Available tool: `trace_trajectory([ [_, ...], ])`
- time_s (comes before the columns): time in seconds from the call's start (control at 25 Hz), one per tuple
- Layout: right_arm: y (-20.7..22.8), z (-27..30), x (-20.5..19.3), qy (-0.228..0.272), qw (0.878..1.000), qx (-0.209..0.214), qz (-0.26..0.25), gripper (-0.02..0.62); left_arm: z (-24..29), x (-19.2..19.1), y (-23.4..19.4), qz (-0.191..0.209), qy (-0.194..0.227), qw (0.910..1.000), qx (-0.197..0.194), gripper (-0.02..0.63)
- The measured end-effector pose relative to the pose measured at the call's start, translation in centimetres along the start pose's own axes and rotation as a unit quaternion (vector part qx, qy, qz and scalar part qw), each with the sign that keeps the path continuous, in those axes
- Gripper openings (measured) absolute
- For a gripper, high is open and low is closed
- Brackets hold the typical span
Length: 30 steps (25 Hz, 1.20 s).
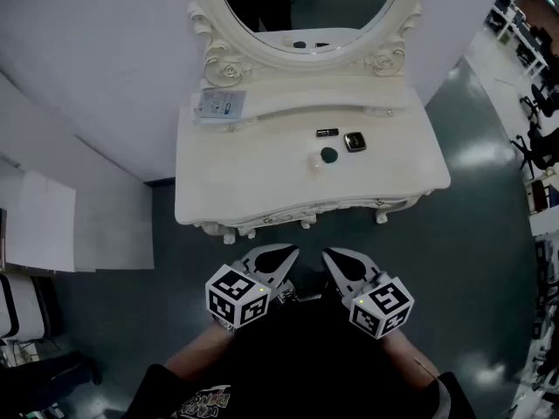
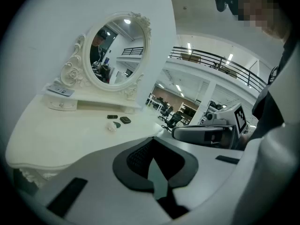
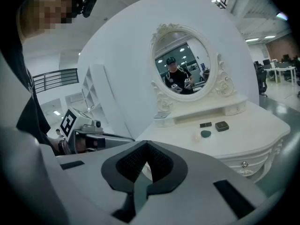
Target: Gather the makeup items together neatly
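Below the desk's near edge, the left hand-held gripper (image 1: 278, 256) and the right hand-held gripper (image 1: 336, 258) sit side by side, tips angled toward each other, each with jaws pressed together on nothing. Beyond them and well apart from both, the white desk (image 1: 236, 182) carries the makeup items in a loose cluster right of centre: a black stick (image 1: 327, 133) just beside a dark square compact (image 1: 355, 141), with a dark green round piece (image 1: 328, 155) and a small pale round piece (image 1: 315, 162) close together nearer the front edge. Farther back, a flat packet (image 1: 218, 105) lies on the raised ledge at left, below the oval mirror (image 1: 310, 7).
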State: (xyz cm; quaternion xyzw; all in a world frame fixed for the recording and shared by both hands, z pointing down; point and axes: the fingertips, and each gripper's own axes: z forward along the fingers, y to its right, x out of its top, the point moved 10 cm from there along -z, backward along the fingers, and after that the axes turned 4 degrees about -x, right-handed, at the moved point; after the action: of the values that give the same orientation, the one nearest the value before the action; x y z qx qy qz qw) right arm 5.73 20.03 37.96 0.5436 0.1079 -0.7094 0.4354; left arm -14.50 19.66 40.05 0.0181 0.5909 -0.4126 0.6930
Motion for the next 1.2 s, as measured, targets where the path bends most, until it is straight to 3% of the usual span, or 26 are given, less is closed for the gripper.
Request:
trace_trajectory([
  [1.2,0.54,-0.36,0.26,0.012,1.0,-0.008,0.004,0.028,-0.15,0.0,0.0,0.003,0.002,0.9999,-0.01,0.008],
])
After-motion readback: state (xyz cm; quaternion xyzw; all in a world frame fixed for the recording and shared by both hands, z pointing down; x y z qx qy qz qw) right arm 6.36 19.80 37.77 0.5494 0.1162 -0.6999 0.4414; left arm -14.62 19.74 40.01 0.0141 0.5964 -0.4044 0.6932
